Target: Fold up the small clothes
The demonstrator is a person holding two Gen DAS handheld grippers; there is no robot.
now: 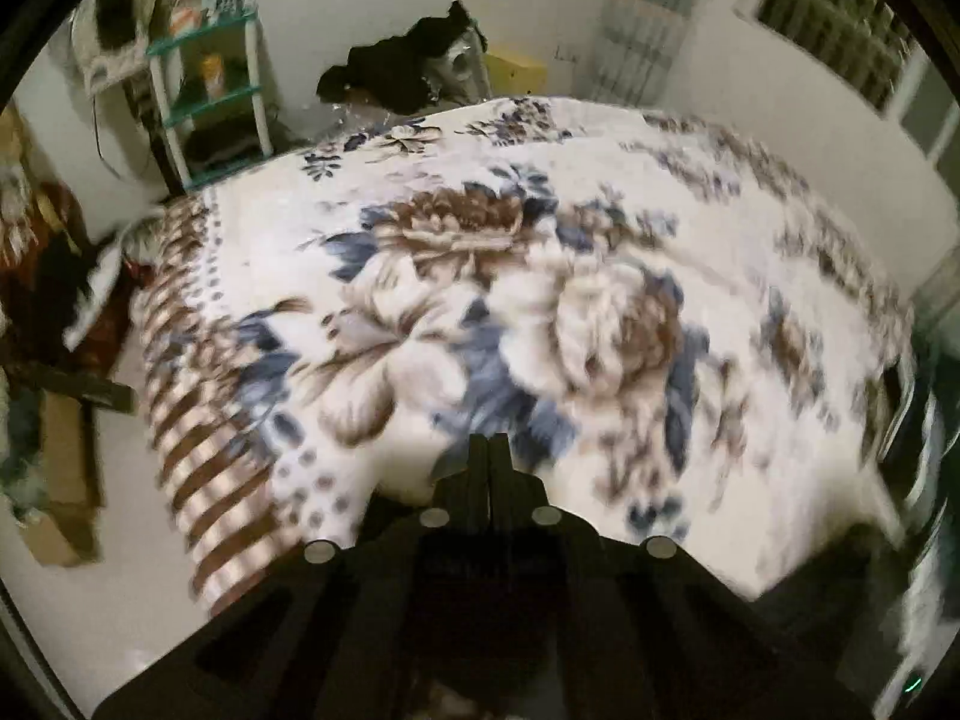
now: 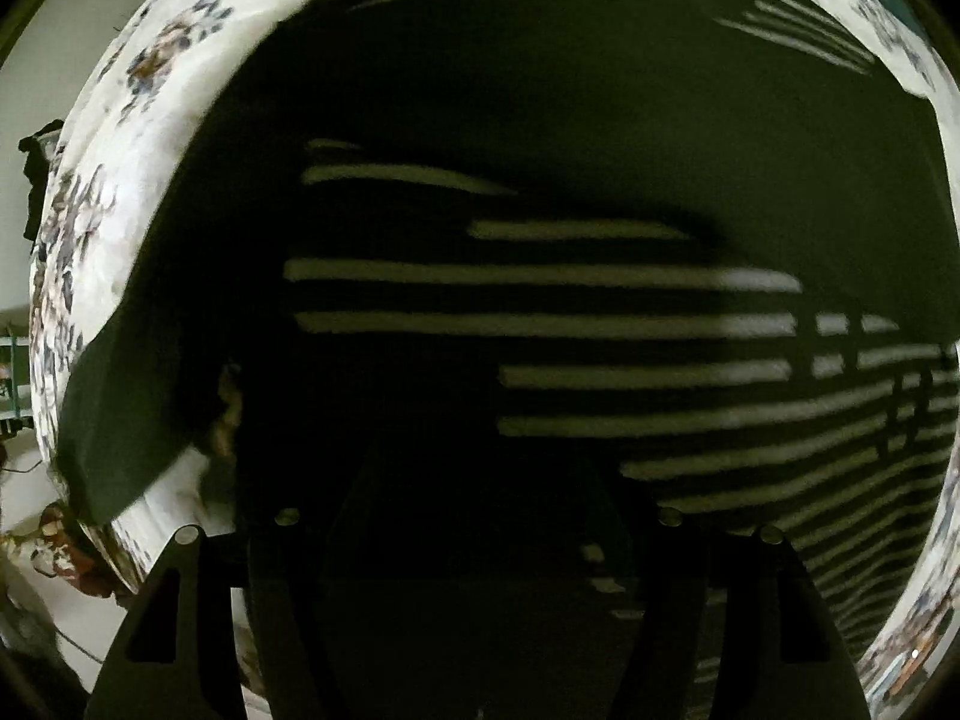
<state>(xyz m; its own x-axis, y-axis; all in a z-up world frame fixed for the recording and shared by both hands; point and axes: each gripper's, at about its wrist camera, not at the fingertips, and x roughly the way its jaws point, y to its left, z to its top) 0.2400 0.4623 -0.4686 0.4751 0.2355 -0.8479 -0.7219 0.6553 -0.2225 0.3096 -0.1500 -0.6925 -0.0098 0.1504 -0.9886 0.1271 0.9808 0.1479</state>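
Note:
In the right wrist view a dark green garment [image 2: 600, 120] with white stripes lies spread over the floral bedspread [image 2: 120, 138] and fills most of the frame. My right gripper hangs close above it; its fingertips are lost in the dark fabric, so I cannot tell whether it holds anything. In the left wrist view my left gripper [image 1: 490, 450] is shut and empty, its fingers pressed together above the near part of the floral bedspread [image 1: 540, 300]. The garment does not show in that view.
A green shelf rack [image 1: 207, 96] stands beyond the bed's far left corner. A black pile of clothes [image 1: 408, 66] lies at the bed's far edge. A cardboard box [image 1: 60, 480] sits on the floor to the left. A window [image 1: 840, 18] is at the far right.

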